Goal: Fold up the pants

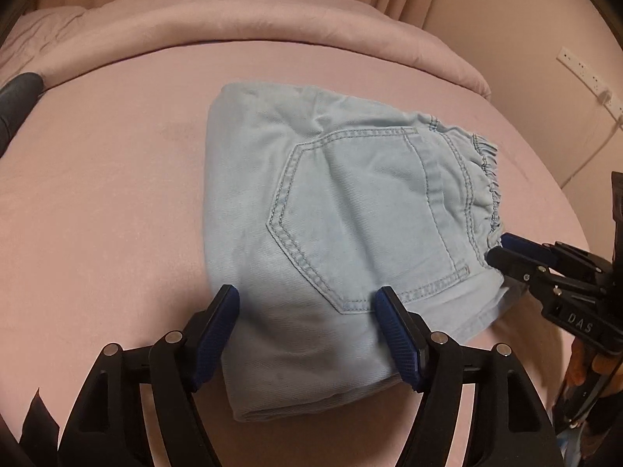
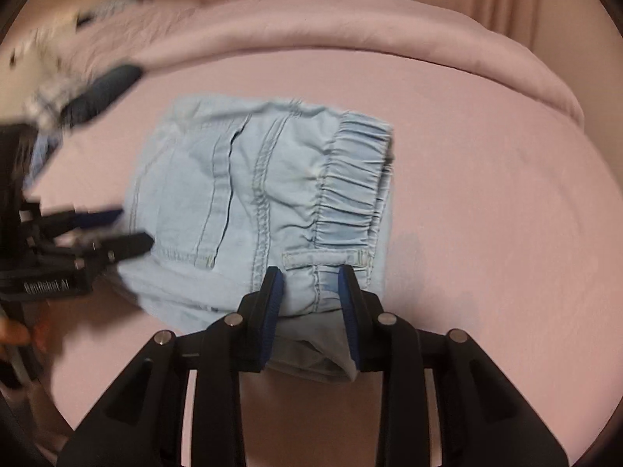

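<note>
In the left wrist view, your left tool (image 1: 307,299) is hanging over the near edge of the folded pants (image 1: 342,210), its two blue-padded fingers (image 1: 397,334) standing wide apart with denim showing between them but nothing pinched. The pants are lying as a compact light-blue bundle on the pink bed (image 1: 97,214), back pocket facing up and the elastic waistband (image 1: 488,179) turned to the right. Your right tool (image 1: 502,251) is reaching in from the right edge, its tips just beside the near corner of the waistband; from this side you cannot tell whether they are touching cloth. A rolled pink blanket (image 1: 272,27) is running along the far side of the bed, and a dark object (image 1: 19,93) is lying at the far left.

In the right wrist view, your right tool (image 2: 307,284) is poised over the near edge of the pants (image 2: 233,179), close to the waistband (image 2: 350,179), its fingers (image 2: 268,303) standing a little apart with the fabric edge between them and no pad pressing on it. Your left tool (image 2: 132,229) is coming in from the left, blurred, its tips open beside the pocket end of the bundle. The pants are sitting near the middle of the bed (image 2: 486,233), with the blanket (image 2: 311,19) lying beyond them.
</note>
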### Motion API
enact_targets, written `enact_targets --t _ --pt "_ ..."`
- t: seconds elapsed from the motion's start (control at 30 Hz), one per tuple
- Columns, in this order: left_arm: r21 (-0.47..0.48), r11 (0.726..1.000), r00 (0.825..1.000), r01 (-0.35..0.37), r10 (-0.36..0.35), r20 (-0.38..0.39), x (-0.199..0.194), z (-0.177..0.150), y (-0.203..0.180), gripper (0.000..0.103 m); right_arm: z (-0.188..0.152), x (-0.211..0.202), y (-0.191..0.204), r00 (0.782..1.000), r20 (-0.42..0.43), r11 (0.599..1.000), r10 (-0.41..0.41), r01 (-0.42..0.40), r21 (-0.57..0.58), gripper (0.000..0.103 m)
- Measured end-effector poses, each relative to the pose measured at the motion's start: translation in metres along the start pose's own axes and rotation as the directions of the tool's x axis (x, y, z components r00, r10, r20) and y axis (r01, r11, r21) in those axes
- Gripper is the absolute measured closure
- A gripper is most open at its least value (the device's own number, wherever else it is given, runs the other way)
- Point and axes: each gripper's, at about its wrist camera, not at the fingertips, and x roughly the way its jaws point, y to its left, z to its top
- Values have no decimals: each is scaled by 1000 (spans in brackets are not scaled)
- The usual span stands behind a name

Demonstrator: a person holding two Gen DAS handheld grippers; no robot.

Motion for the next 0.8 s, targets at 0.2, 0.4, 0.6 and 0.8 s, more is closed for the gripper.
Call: enact_targets --t 0.2,0.4,0.6,0.8 --pt "-140 990 1000 9 -6 23 -27 -12 20 24 9 -25 -13 997 26 993 74 -77 87 53" --pt "-244 969 998 45 -31 63 -52 -30 44 20 1 -35 -46 947 154 875 283 -321 364 32" --pt "-330 937 993 115 -101 60 -58 -32 66 16 -9 -2 -61 939 115 773 324 -332 540 30" --pt "-344 928 990 141 -134 46 -47 -26 70 16 -18 2 -51 929 78 752 361 -339 565 30"
